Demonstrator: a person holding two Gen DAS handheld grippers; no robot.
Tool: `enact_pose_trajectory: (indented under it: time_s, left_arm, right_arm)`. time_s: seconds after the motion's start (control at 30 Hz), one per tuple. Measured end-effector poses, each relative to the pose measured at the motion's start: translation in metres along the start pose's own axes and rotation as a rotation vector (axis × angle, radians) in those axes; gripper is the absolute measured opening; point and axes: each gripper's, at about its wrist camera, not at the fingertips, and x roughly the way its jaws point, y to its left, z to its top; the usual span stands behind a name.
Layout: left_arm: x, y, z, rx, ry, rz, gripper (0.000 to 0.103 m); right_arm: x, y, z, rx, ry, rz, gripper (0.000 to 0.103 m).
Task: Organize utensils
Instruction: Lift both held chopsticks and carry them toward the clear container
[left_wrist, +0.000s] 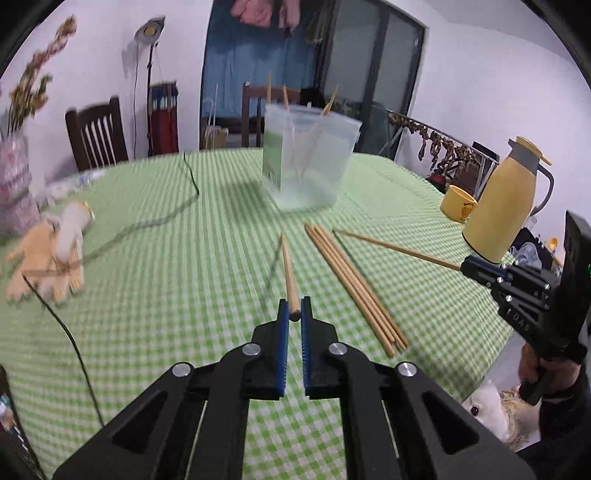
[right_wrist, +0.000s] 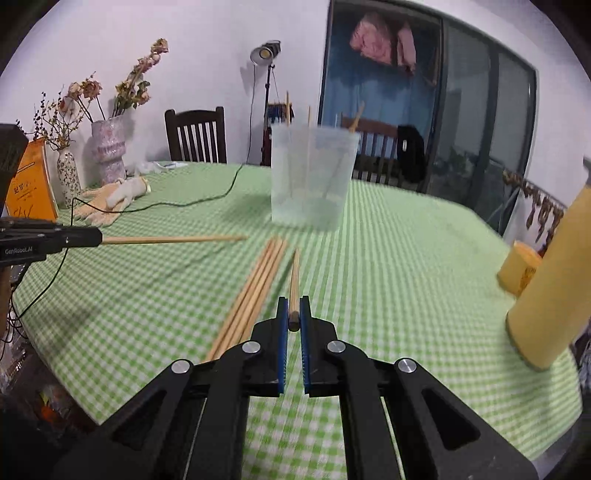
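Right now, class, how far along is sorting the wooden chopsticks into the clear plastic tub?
Done: three chopsticks stand in the clear plastic tub. In hand: the left gripper and right gripper each clamp one wooden chopstick. Left: the bundle of chopsticks lying on the green checked tablecloth.

"GenRobot.AI" on left tool (right_wrist: 100, 236) body.

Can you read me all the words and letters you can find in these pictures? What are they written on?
"GenRobot.AI": white letters on the side of the left claw, which grips a chopstick.
Orange book: dark writing on the cover, too blurred to read.
Yellow mug: a small dark print, too blurred to read.
Right claw: raised letters on its black body, too unclear to read.
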Motion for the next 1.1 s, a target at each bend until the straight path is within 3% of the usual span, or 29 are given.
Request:
enact_pose_trajectory:
  time_s: [0.3, 0.5, 0.7, 0.9, 1.1]
  left_arm:
    - [-0.026, 0.014, 0.053, 0.032, -0.085, 0.013, 0.003]
    - [-0.039, 0.019, 0.084, 0.052, -0.109, -0.024, 0.003]
    - [-0.036, 0.017, 0.113, 0.095, -0.095, -0.046, 0.003]
    - [-0.017, 0.015, 0.153, 0.156, -0.067, -0.085, 0.003]
    - [0.009, 0.016, 0.182, 0.163, -0.038, -0.122, 0.003]
  right_arm:
    - [-0.017, -0.004, 0.035, -0.065, -0.079, 0.003, 0.006]
    - [-0.018, -0.008, 0.06, -0.127, -0.083, 0.014, 0.006]
    - [-0.011, -0.02, 0.091, -0.115, -0.06, 0.06, 0.006]
    - [0.01, -0.051, 0.121, -0.028, -0.017, 0.168, 0.006]
    - [0.035, -0.067, 0.148, -0.001, 0.013, 0.18, 0.006]
